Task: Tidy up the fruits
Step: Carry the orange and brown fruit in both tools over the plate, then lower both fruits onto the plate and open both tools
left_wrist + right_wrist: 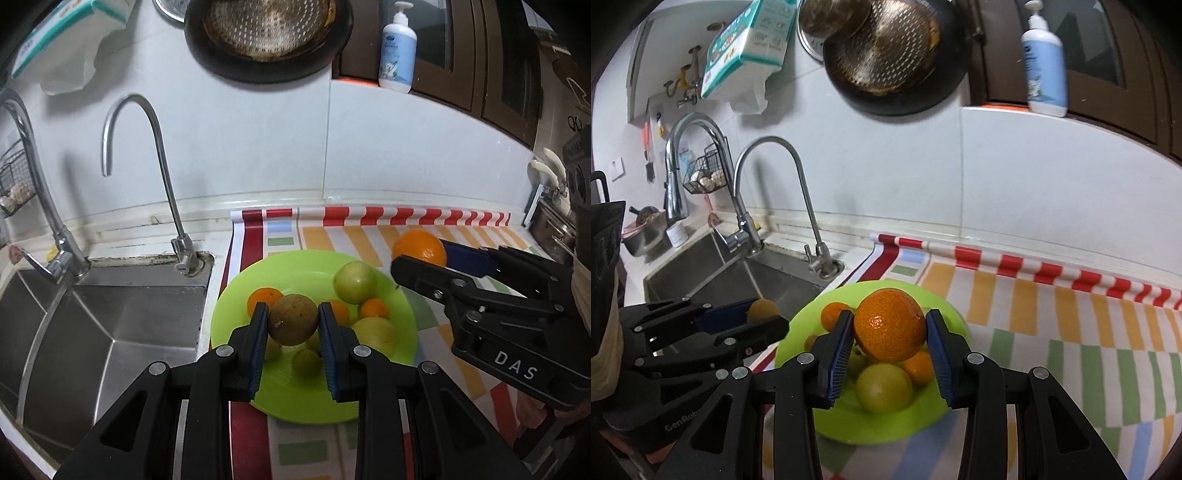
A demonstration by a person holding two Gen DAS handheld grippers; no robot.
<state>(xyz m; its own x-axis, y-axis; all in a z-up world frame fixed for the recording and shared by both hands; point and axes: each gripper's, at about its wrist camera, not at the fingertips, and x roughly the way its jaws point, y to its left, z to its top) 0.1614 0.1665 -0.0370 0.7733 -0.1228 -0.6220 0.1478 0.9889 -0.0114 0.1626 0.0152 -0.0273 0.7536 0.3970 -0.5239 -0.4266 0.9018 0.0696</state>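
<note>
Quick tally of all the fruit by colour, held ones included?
Orange round fruits: 4
Green to yellow-green round fruits: 4 in view
Brown round fruit: 1
Total: 9 in view; more may be hidden.

White kitchen counter (pixel 221 242) along a tiled wall, steel sink (pixel 110 325) sunk into its left part with two faucets behind it. Striped cloth (pixel 1071 332) in red, orange, green and blue spread over the rest, rolled up at the back edge. Lime-green plate (pixel 295 402) sitting on the cloth right by the sink. Probably a pot at the far right, too blurry to call.
</note>
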